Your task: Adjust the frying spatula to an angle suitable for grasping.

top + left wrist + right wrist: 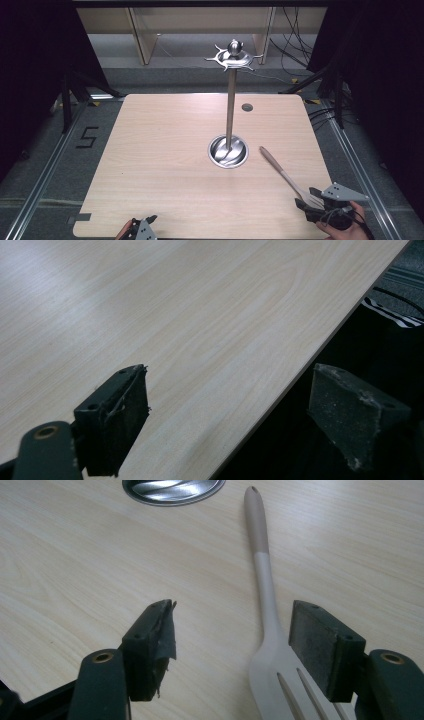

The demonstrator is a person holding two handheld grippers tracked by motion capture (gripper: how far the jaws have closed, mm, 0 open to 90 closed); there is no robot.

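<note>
A beige slotted spatula (280,167) lies flat on the wooden table (165,150) at the right, its handle pointing toward the middle. My right gripper (307,196) is open at the near right corner. In the right gripper view the spatula (265,575) has its slotted head between the jaws of that gripper (232,610), close beside the right pad, with no squeeze visible. A metal utensil stand (230,105) with a round base (172,489) and a ring of hooks on top rises from the table's centre. My left gripper (143,220) (230,372) stands open and empty across the near edge.
A small grey round cap (247,107) sits in the table top behind the stand. The table's near edge (280,400) runs between the left jaws, with dark floor beyond it. Black curtains flank both sides, and cables (295,50) lie on the floor at the back.
</note>
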